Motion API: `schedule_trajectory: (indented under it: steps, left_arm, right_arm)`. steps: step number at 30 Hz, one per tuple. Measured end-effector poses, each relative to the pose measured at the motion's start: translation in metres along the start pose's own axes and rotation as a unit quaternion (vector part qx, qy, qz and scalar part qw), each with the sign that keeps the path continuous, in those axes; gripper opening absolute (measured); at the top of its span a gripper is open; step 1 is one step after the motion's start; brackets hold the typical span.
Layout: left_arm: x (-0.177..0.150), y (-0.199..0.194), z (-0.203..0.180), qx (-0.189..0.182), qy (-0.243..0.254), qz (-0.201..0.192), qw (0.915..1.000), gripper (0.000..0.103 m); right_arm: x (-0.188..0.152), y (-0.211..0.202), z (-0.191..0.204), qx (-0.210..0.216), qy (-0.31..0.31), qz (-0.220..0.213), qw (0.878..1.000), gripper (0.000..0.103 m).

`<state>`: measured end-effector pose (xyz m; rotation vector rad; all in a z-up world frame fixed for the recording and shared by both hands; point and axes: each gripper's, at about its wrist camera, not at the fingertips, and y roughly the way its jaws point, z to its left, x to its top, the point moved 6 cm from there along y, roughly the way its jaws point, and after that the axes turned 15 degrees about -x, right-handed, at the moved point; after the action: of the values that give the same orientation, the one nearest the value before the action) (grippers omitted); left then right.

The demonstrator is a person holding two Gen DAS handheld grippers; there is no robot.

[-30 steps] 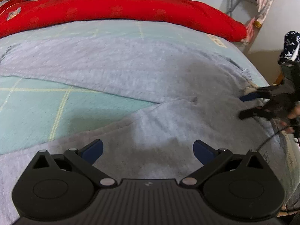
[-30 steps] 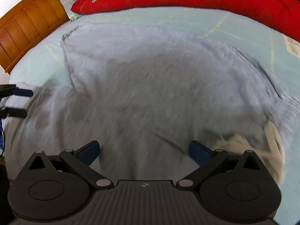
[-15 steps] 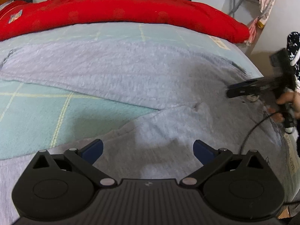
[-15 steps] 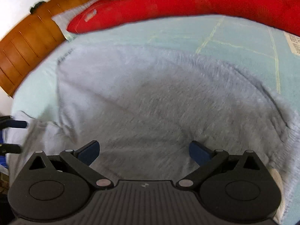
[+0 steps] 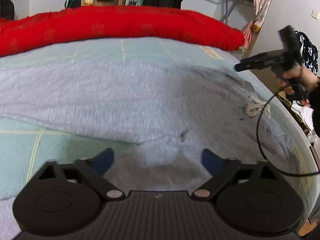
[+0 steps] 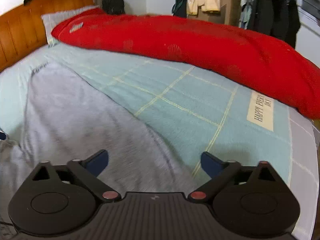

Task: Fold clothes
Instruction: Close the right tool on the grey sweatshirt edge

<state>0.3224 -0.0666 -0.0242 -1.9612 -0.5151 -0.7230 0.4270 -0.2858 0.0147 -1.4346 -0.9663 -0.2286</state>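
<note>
A grey fleece garment point(image 5: 124, 92) lies spread across the bed, with a white drawstring point(image 5: 253, 107) at its right end. One flap is folded over just ahead of my left gripper point(image 5: 157, 157). That gripper's jaws are closing, with the flap's edge lying between them, and the pads do not press on it. In the left wrist view my right gripper point(image 5: 250, 63) hangs in a hand above the garment's right end. From its own camera the right gripper point(image 6: 154, 157) is closing on nothing, and the grey garment point(image 6: 80, 124) has its edge below it.
A long red quilt point(image 5: 120, 26) lies rolled along the far side of the light blue checked sheet point(image 6: 190, 100). A wooden headboard point(image 6: 22, 30) stands at the left. Clothes hang at the back, and a black cable point(image 5: 260, 136) loops over the bed's right edge.
The right gripper has risen off the drawstring end and swung right toward the bare sheet. The left gripper has edged toward the folded flap. Both pairs of jaws stand slightly narrower.
</note>
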Motion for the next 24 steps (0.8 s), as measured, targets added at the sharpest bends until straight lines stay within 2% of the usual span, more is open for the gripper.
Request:
schedule_trajectory:
  steps: [5, 9, 14, 17, 20, 22, 24]
  left_arm:
    - [-0.006, -0.001, 0.010, 0.009, -0.024, 0.003, 0.9997, 0.080]
    - [-0.007, -0.003, 0.019, 0.015, -0.032, 0.005, 0.9994, 0.080]
    - [0.000, 0.000, 0.027, 0.016, -0.029, 0.009, 0.9994, 0.080]
    - [0.006, 0.007, 0.029, 0.009, -0.030, 0.008, 0.9995, 0.080]
    - [0.007, 0.017, 0.030, 0.002, -0.035, 0.014, 0.9993, 0.080]
    - [0.006, 0.022, 0.029, 0.000, -0.036, 0.020, 0.9991, 0.080]
    - [0.004, 0.026, 0.029, -0.005, -0.037, 0.025, 0.9990, 0.080]
  right_arm:
    - [0.004, 0.051, 0.009, 0.031, -0.040, 0.047, 0.998, 0.063]
    - [0.000, 0.082, 0.012, 0.058, -0.051, 0.073, 0.994, 0.052]
    - [0.003, 0.102, 0.008, 0.116, -0.028, 0.072, 0.990, 0.052]
    - [0.003, 0.097, 0.013, 0.159, -0.036, 0.069, 0.984, 0.052]
    - [-0.002, 0.104, 0.018, 0.202, -0.045, 0.086, 0.974, 0.054]
    - [-0.001, 0.113, 0.010, 0.237, -0.013, 0.099, 0.966, 0.057]
    - [-0.002, 0.123, -0.002, 0.289, 0.039, 0.114, 0.950, 0.065]
